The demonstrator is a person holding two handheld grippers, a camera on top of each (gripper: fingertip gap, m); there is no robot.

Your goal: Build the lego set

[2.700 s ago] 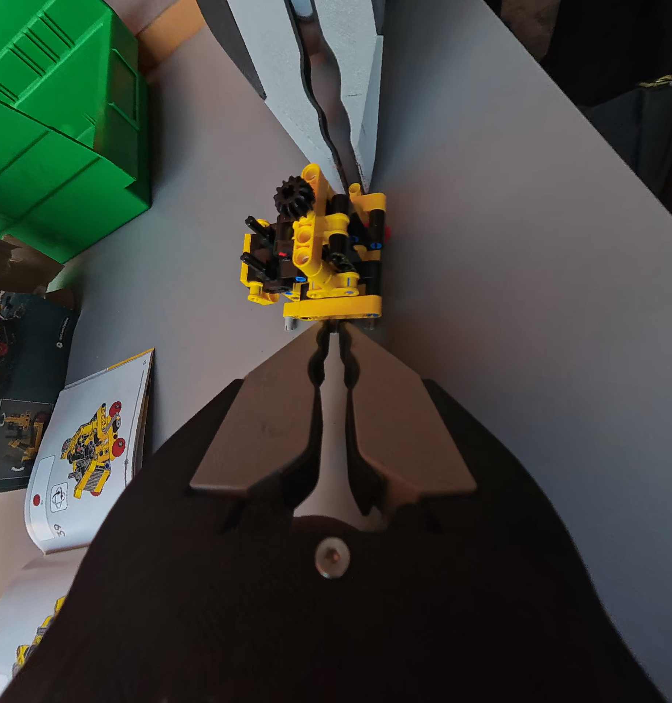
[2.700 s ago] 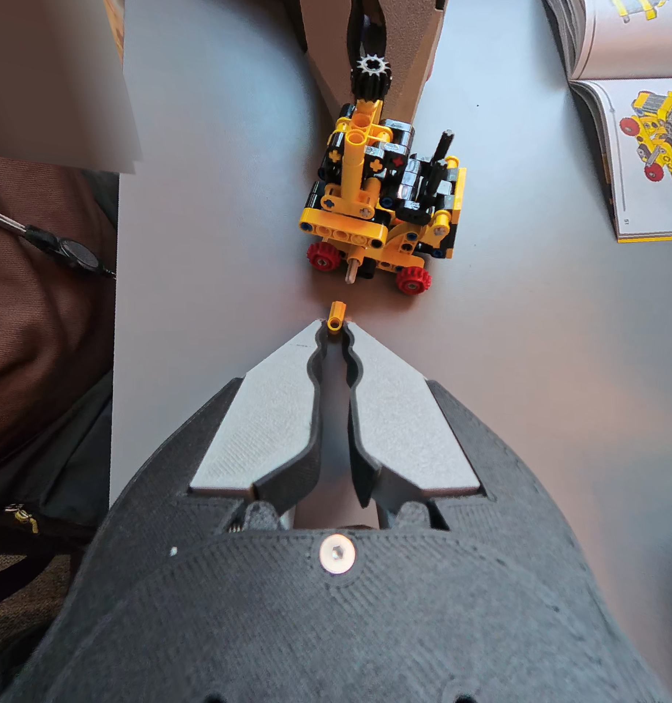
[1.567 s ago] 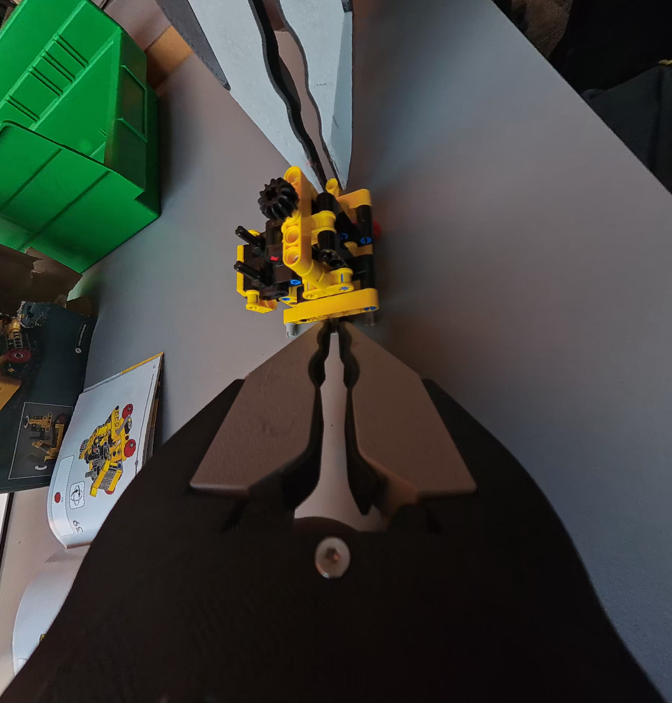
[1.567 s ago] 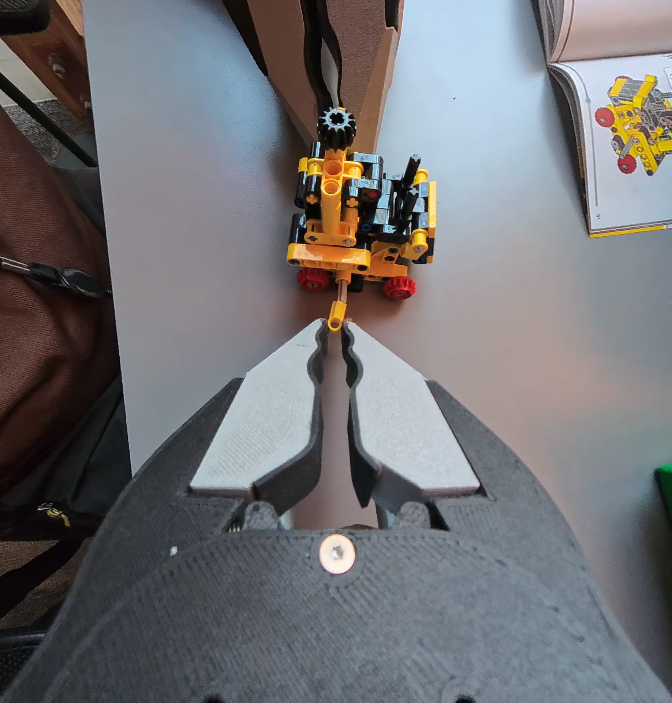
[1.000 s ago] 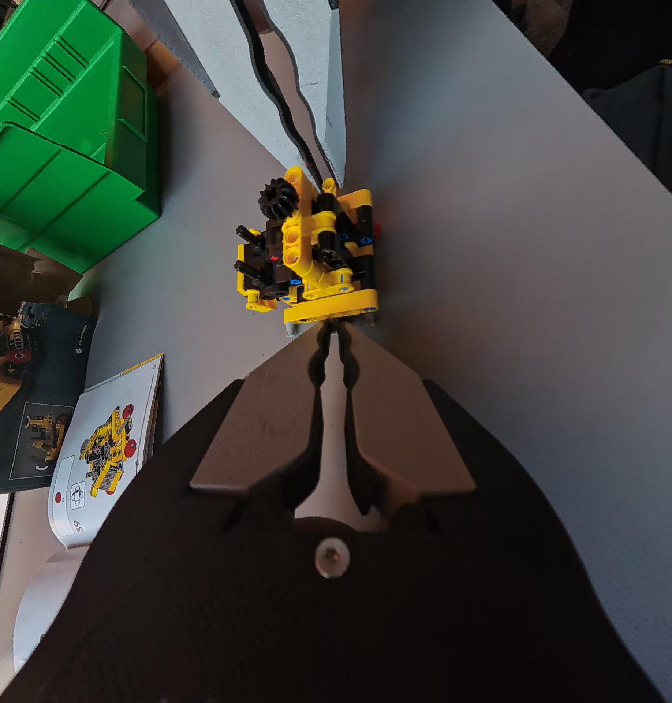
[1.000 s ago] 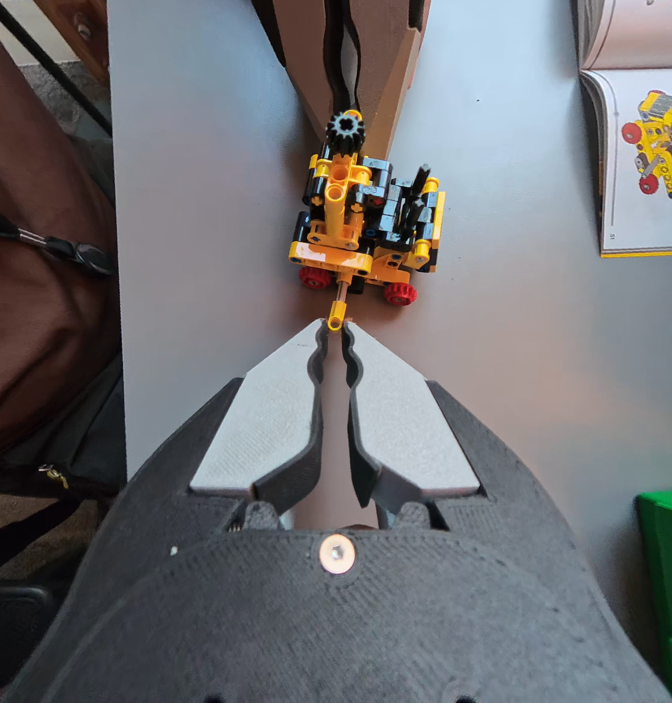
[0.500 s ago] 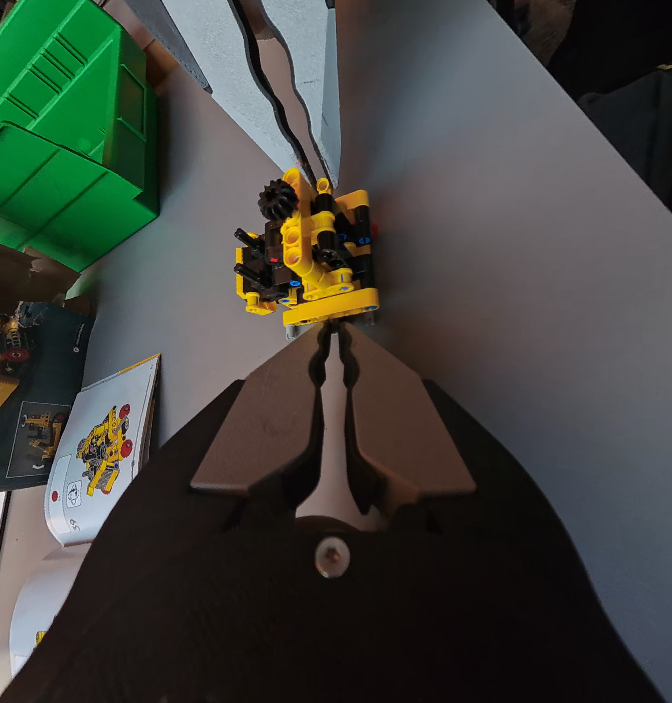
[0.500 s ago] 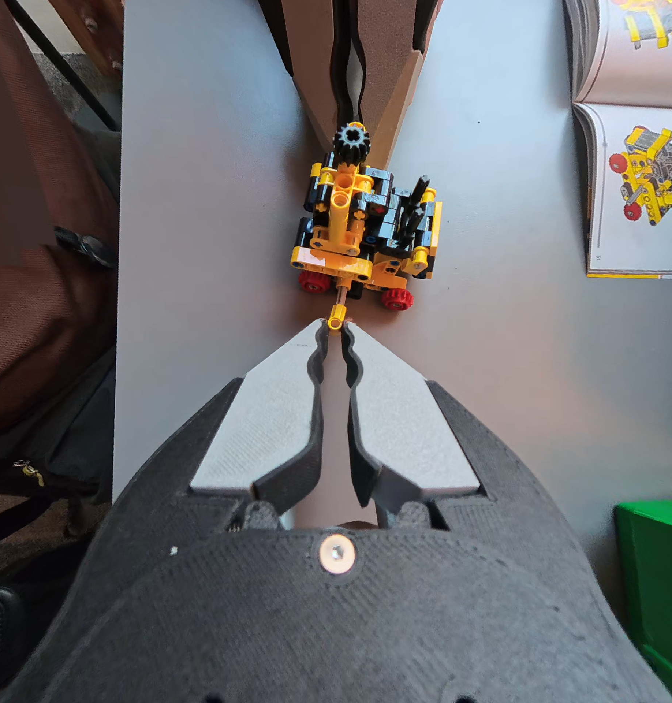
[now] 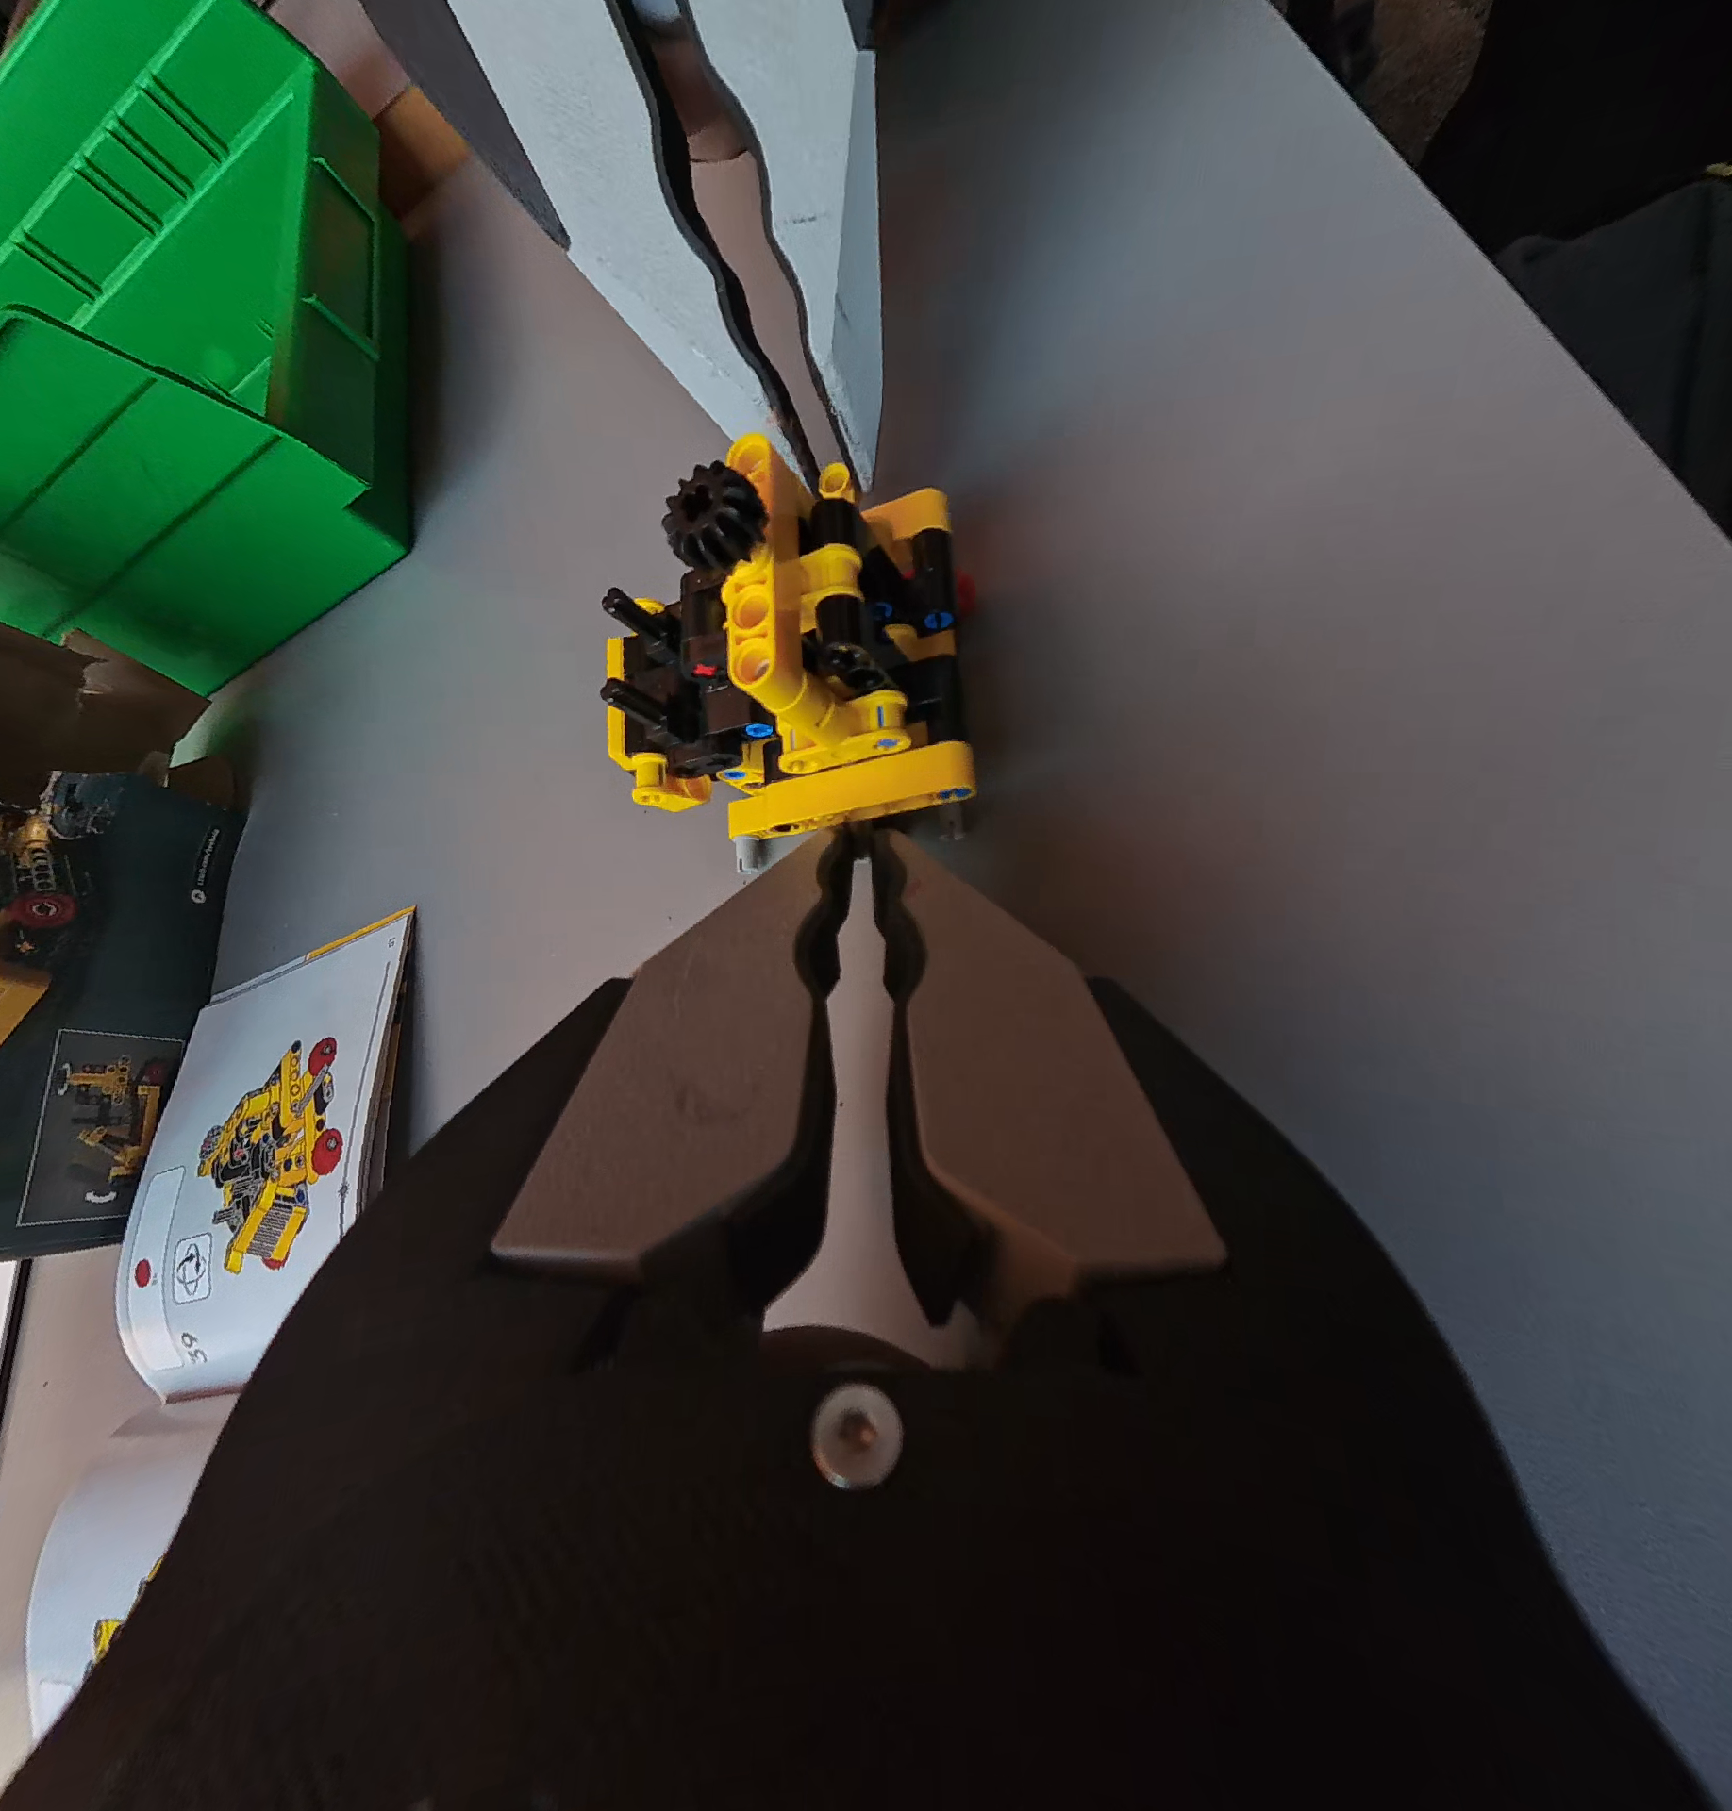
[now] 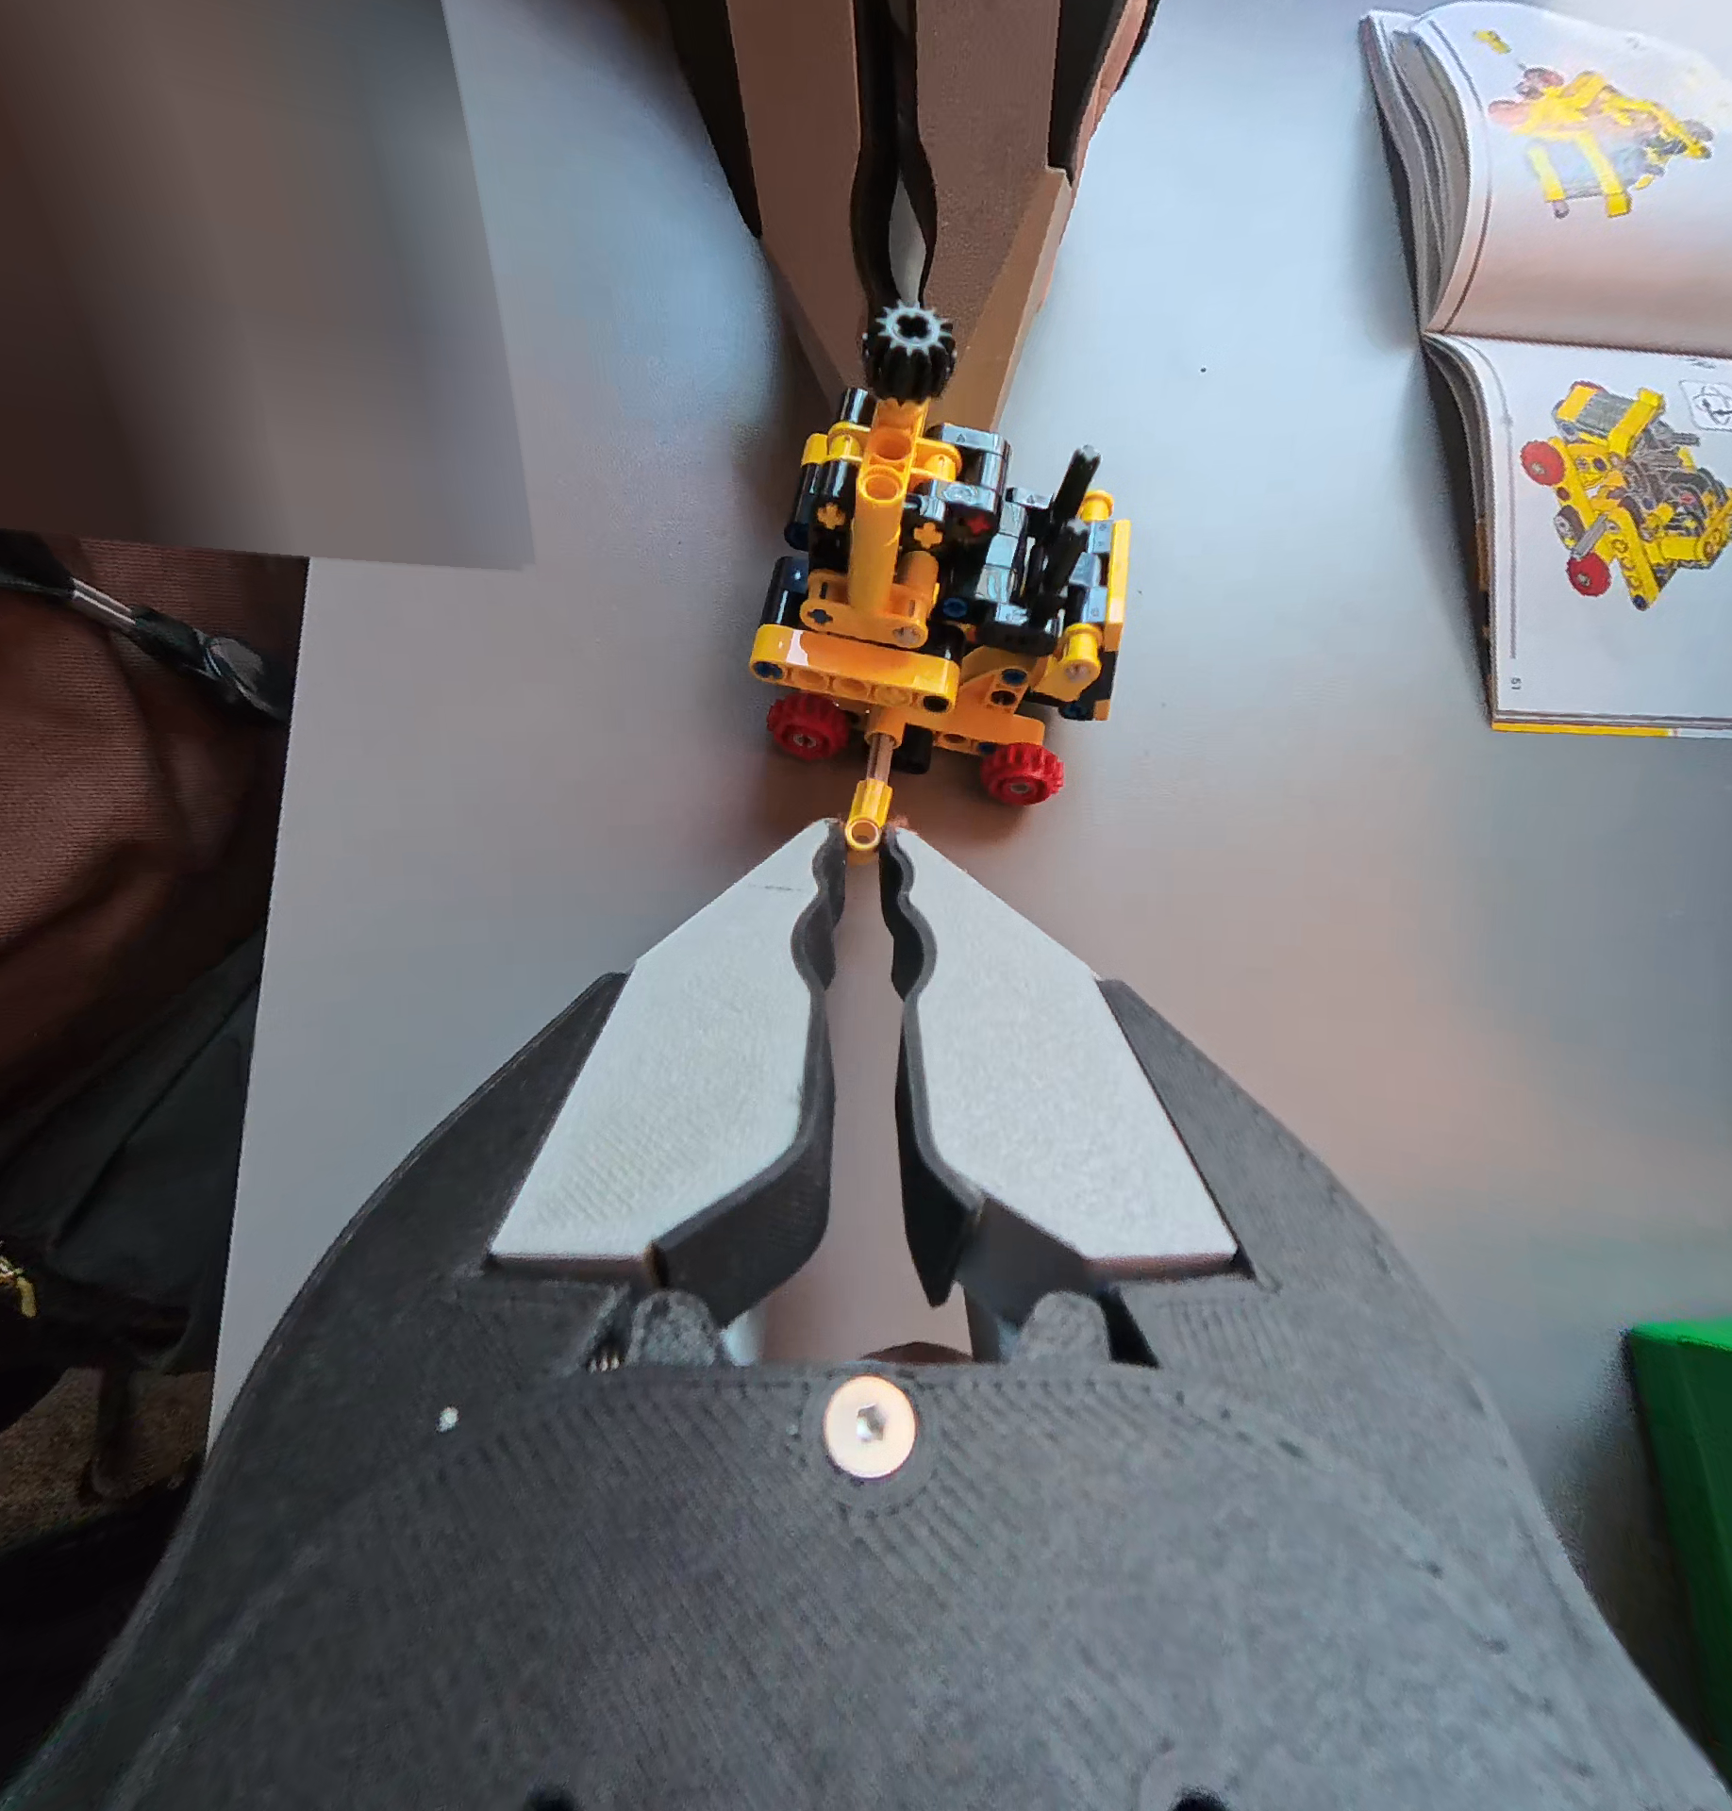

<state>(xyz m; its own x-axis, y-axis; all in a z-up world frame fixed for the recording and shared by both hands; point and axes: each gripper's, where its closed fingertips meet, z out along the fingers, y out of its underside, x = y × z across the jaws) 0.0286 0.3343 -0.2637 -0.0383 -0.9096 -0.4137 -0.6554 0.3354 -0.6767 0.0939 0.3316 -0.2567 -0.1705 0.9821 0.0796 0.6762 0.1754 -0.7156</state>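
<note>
Right gripper (image 10: pixel 864 851), fingers narrowed on the small yellow connector (image 10: pixel 863 819), has now seated it on the model's (image 10: pixel 940 588) axle; left gripper (image 9: pixel 858 855) clamps the frame.

A grey table (image 10: pixel 1333 931) bears the yellow lego model (image 10: pixel 940 588) centrally, an open instruction booklet (image 10: pixel 1617 549) at two o'clock, a green bin (image 10: pixel 1715 1470) at four.
</note>
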